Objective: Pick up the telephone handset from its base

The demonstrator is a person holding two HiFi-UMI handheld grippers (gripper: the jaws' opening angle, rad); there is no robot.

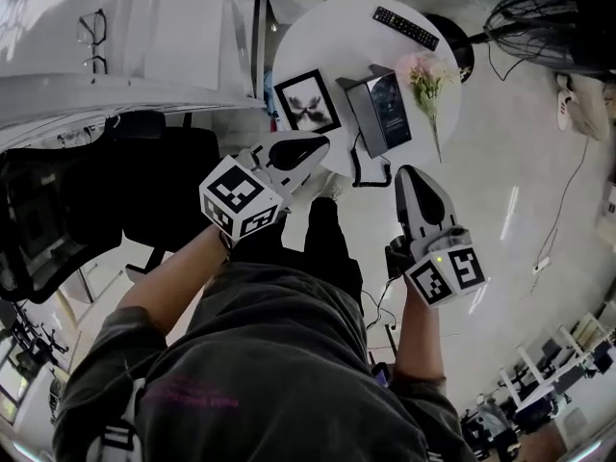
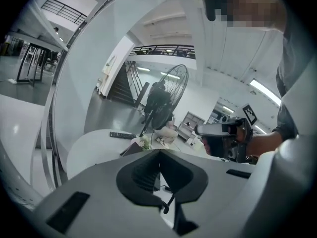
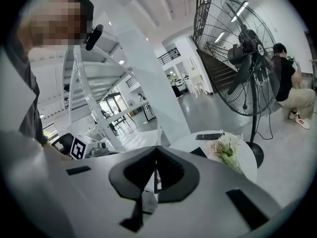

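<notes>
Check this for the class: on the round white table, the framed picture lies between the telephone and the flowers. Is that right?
Not quite. It is the telephone that lies between the framed picture and the flowers on the round white table, as the head view shows.

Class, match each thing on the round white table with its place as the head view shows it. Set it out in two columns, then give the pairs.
Things:
1. remote control
2. framed picture
3. flowers
4. telephone

Places:
a. between the picture and the flowers
b. at the far edge of the table
c. on the left side
d. on the right side

Pairs: 1-b, 2-c, 3-d, 4-a
</notes>
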